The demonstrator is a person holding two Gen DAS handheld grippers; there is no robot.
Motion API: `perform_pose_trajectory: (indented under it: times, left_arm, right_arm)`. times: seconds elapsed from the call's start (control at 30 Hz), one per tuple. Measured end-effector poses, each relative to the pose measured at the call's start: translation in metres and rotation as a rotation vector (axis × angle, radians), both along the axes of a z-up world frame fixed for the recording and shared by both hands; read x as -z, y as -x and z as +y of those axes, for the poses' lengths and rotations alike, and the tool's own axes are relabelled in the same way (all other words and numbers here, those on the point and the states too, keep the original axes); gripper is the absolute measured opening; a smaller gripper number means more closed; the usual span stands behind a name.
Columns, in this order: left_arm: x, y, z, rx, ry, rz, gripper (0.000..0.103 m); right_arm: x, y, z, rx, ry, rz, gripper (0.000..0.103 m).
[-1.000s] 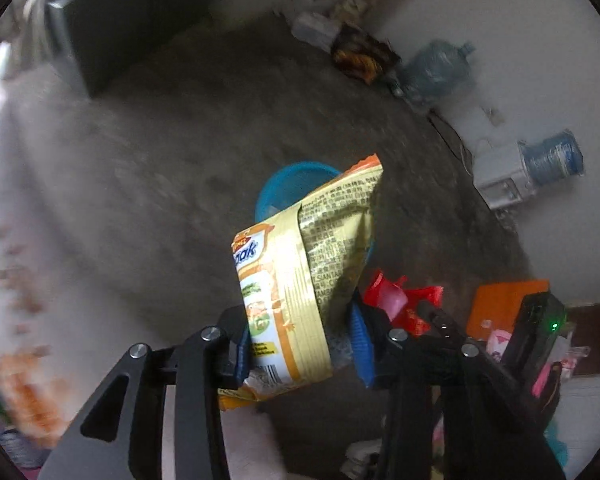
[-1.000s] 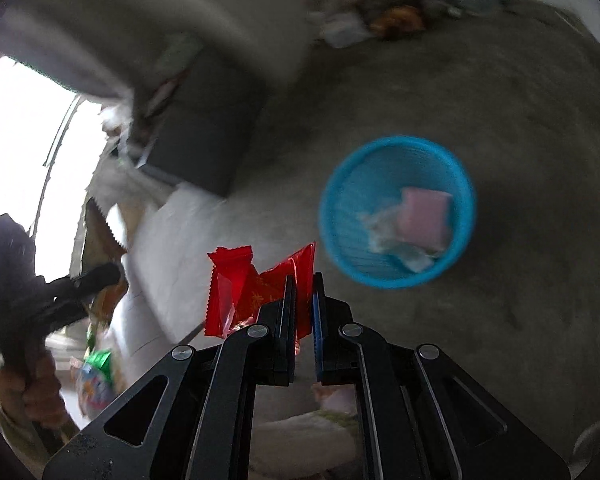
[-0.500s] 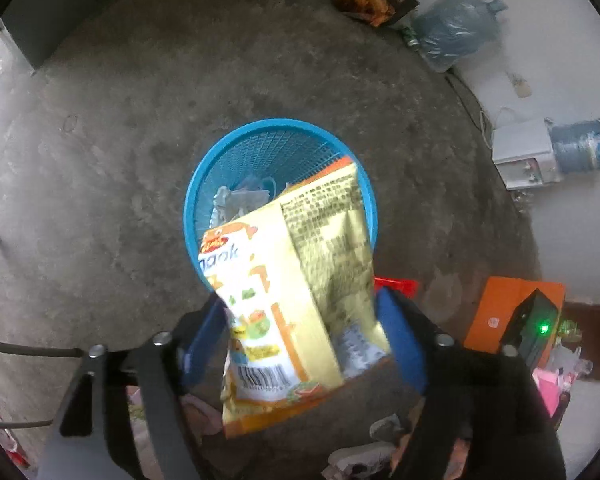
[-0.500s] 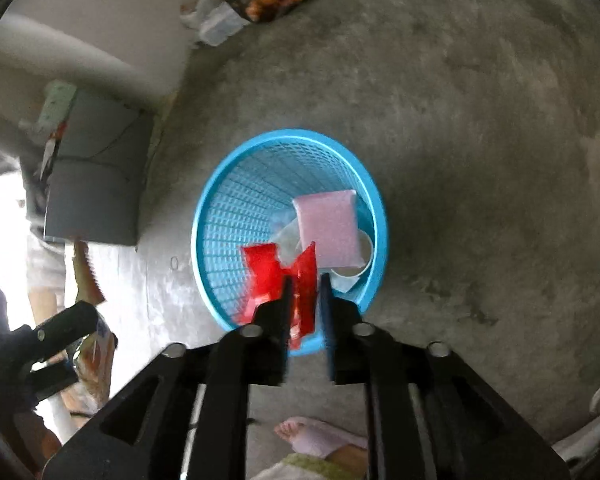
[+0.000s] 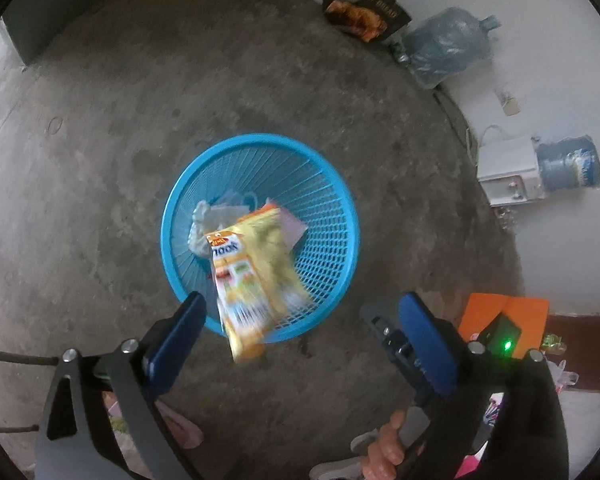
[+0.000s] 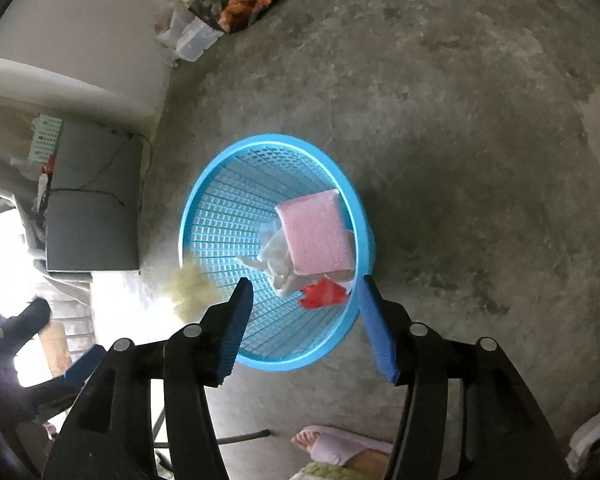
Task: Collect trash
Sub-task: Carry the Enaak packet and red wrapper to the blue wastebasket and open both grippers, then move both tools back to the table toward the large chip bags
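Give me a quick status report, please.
Left gripper, right gripper: jaws opening, empty. Yellow snack bag dropping into blue basket; red wrapper inside. Nothing obstructing.

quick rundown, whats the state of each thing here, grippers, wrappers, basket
left gripper: jaws opening, nothing gripped
right gripper: jaws opening, nothing gripped
yellow snack packet: loose, blurred, over the basket rim
red wrapper: lying inside the basket
blue basket: upright, holds trash
pink sponge: inside the basket
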State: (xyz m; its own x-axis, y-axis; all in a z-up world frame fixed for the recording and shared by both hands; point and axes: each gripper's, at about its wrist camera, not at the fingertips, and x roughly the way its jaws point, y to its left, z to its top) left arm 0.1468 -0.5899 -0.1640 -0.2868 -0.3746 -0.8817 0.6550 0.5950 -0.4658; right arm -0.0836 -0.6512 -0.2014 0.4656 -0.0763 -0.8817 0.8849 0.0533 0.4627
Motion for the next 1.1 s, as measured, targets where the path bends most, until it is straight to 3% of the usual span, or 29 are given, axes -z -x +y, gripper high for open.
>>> perform_pose_trajectory:
  times: [0.17,0.43,0.63,0.8,0.93,1.1]
  left_arm:
    - [-0.021,0.006,0.004,-0.020,0.048,0.014,0.096]
    - [-0.088,0.025,0.041,0.009,0.177,-0.034,0.096]
    - [-0.155,0.039,0.116,0.006,0.308,-0.143,0.096]
    - [-0.197,0.042,0.199,-0.103,0.378,-0.252,0.097]
    - [-0.215,0.044,0.270,-0.209,0.421,-0.344,0.097]
    - [-0.225,0.055,0.357,-0.318,0.433,-0.447,0.097]
  right_arm:
    - [-0.013,0.015,0.003,0.007,0.020,-0.024,0.053]
    - [-0.051,0.028,0.026,-0.069,0.100,-0.037,0.054]
    - [-0.102,0.023,0.067,-0.228,0.253,-0.007,0.070]
    - [-0.143,0.022,0.104,-0.336,0.380,0.014,0.082]
    - [-0.176,0.018,0.137,-0.412,0.492,0.017,0.092]
    - [-0.208,0.010,0.173,-0.478,0.617,0.036,0.095]
